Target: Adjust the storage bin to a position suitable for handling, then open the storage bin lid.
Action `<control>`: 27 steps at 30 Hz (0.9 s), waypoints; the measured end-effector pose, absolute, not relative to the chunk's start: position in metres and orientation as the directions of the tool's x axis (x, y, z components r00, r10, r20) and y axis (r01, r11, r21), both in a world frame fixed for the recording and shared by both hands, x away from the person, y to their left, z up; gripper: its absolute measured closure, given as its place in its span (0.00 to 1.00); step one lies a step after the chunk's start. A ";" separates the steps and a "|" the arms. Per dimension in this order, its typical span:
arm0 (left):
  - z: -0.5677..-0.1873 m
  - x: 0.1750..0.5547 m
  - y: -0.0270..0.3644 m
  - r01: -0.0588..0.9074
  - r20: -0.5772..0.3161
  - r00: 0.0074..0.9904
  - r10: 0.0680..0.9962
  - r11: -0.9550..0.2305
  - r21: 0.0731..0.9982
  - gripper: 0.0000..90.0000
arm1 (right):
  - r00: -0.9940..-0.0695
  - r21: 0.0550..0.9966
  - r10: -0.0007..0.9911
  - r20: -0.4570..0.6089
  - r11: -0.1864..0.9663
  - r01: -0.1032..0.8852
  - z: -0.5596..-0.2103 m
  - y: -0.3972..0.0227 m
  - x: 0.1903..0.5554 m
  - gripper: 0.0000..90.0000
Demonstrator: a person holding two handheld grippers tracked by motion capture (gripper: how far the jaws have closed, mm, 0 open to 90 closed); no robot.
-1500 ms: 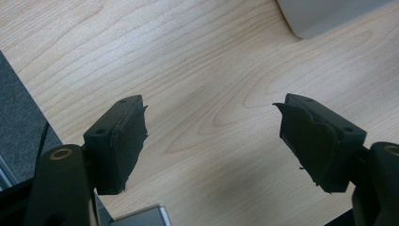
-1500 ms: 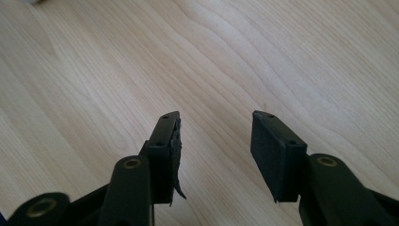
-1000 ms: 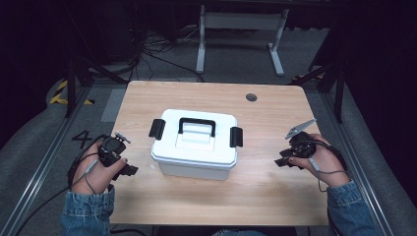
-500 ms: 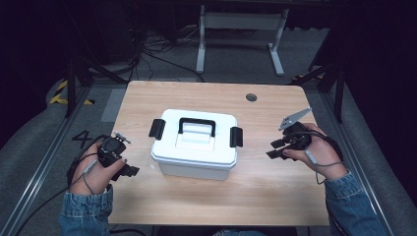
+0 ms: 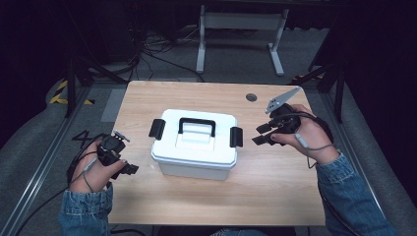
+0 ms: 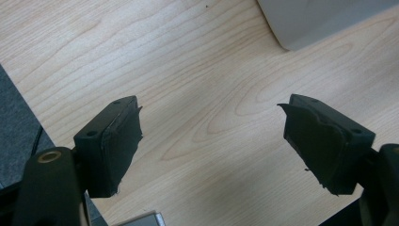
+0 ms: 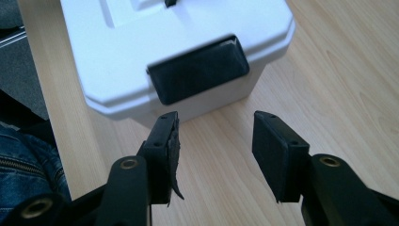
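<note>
A white, smooth rectangular plastic box (image 5: 195, 145) with black handle and side latches sits mid-surface on pale woodgrain (image 5: 275, 187). Right tongs (image 5: 261, 133), released and just widening, face its latch (image 7: 197, 75); left tongs (image 5: 129, 168) gape empty.

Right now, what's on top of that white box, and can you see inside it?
On the white box sits its lid, with a black handle and black latches at both ends. The closed lid hides the inside.

table (image 5: 275, 191): light wood | grommet hole (image 5: 251, 97): far right | metal stand (image 5: 241, 22): behind table
</note>
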State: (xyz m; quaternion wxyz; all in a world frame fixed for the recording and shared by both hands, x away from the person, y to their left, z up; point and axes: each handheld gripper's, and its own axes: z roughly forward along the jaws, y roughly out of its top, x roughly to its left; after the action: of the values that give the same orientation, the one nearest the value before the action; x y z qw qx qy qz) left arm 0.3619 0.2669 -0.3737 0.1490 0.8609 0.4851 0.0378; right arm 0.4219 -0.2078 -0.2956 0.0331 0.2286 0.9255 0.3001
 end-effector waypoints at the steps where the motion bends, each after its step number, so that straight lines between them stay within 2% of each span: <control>1: -0.374 0.362 0.267 0.824 -0.079 0.527 0.846 -0.485 0.293 0.23 | -0.893 0.571 0.443 0.076 0.715 0.403 -0.296 -0.208 0.422 0.59; 15: -0.371 0.361 0.269 0.821 -0.081 0.528 0.845 -0.484 0.303 0.23 | -0.922 0.596 0.381 0.064 0.727 0.341 -0.282 -0.171 0.431 0.57; 27: -0.371 0.362 0.266 0.819 -0.075 0.530 0.844 -0.487 0.305 0.23 | -0.942 0.656 0.328 0.074 0.695 0.294 -0.282 -0.132 0.441 0.53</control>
State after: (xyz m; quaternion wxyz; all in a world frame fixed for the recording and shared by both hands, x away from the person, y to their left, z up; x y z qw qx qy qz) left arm 0.3624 0.2660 -0.3706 0.1533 0.8612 0.4827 0.0423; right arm 0.4408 -0.1316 -0.2817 0.0246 0.1690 0.9203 0.3520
